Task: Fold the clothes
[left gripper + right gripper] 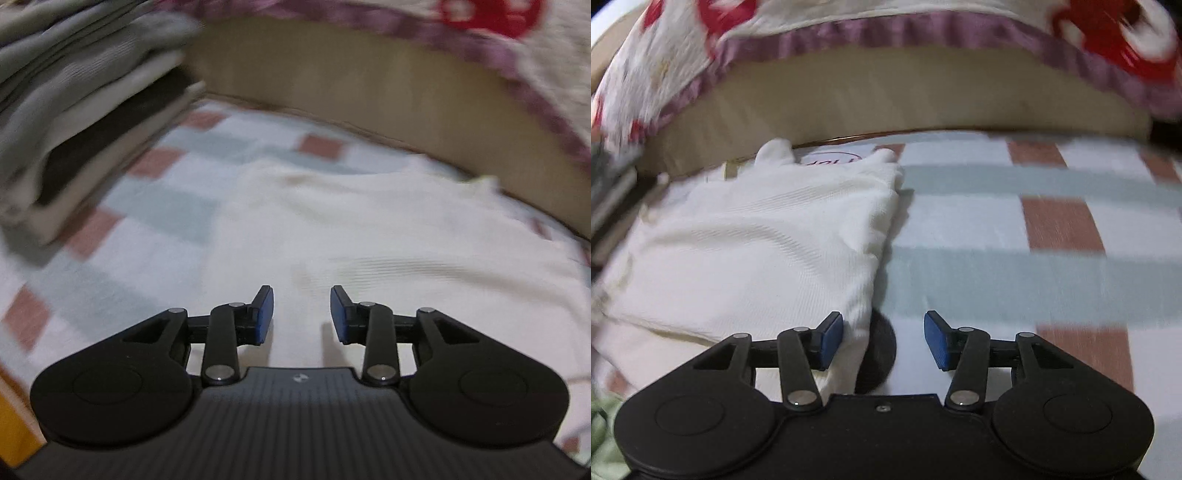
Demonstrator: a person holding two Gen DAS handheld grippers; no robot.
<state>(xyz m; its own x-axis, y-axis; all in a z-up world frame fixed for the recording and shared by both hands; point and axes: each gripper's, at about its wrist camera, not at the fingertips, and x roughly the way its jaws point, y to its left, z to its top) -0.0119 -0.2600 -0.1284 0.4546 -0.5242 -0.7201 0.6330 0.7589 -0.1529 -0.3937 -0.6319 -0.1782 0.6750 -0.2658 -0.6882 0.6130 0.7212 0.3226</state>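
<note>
Cream ribbed knit garment [757, 236] lay partly folded beside stacked grey folded clothes [74, 110]; left gripper [302, 314] and right gripper [883, 341] gaped empty.

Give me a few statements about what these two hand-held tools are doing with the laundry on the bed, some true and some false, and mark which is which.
1. The left gripper has its jaws apart with nothing between them. True.
2. The right gripper is clamped on the white garment. False: its jaws are apart and hold nothing; the garment's edge lies beside the left pad.
3. A stack of folded clothes sits to the left in the left wrist view. True.
4. The white garment lies on a plain black sheet. False: it lies on a checked sheet of white, pale green and reddish squares.
5. The white garment hangs in the air. False: it lies flat on the sheet.
</note>
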